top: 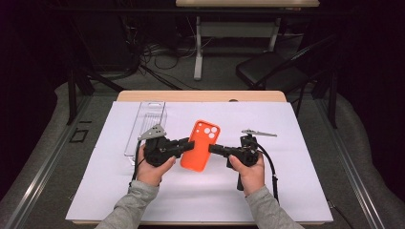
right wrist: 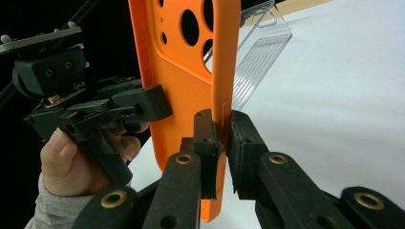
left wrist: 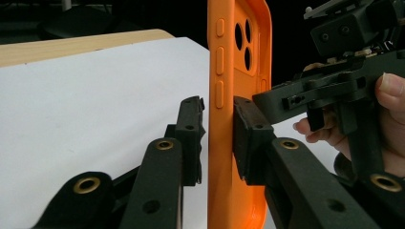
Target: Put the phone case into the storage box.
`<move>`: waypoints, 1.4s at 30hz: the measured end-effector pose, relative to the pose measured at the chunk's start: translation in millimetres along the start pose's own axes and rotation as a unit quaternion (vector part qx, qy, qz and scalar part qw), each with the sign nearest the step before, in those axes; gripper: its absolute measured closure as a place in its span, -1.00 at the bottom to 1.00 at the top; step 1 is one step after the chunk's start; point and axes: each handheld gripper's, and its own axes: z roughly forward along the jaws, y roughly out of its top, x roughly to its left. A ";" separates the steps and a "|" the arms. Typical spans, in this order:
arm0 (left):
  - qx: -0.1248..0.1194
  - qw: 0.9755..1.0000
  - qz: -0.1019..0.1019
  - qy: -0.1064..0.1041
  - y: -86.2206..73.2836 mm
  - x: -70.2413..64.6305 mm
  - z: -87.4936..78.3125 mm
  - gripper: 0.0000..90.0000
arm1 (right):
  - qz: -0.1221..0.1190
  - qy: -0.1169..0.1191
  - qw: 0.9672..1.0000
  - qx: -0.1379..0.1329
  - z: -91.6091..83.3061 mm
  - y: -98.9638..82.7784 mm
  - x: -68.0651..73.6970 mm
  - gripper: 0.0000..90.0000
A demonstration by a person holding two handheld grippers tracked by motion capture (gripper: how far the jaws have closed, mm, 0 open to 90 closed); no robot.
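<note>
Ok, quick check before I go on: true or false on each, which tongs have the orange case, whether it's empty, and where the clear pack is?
1. The right tongs are shut on a long edge of the orange phone case. True.
2. The clear plastic pack sits between the left tongs. False: it lies on the white sheet beyond them; the case's edge is between those tongs.
3. The case is empty, its camera holes open. True.
4. Both tongs come at the case from the same side. False: they meet it from opposite long sides.
</note>
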 end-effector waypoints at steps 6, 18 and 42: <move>0.000 1.000 -0.004 -0.005 0.3 1.4 0.2 0.52 | -0.005 -0.005 1.000 -0.004 0.0 0.2 -0.8 0.84; 0.002 1.000 -0.008 0.001 0.5 4.1 1.4 0.24 | -0.023 -0.027 0.999 -0.005 -1.1 0.2 0.0 0.84; 0.013 0.999 0.019 0.028 6.1 6.2 -1.9 -0.03 | -0.073 -0.072 0.995 -0.007 -5.0 2.3 4.7 0.84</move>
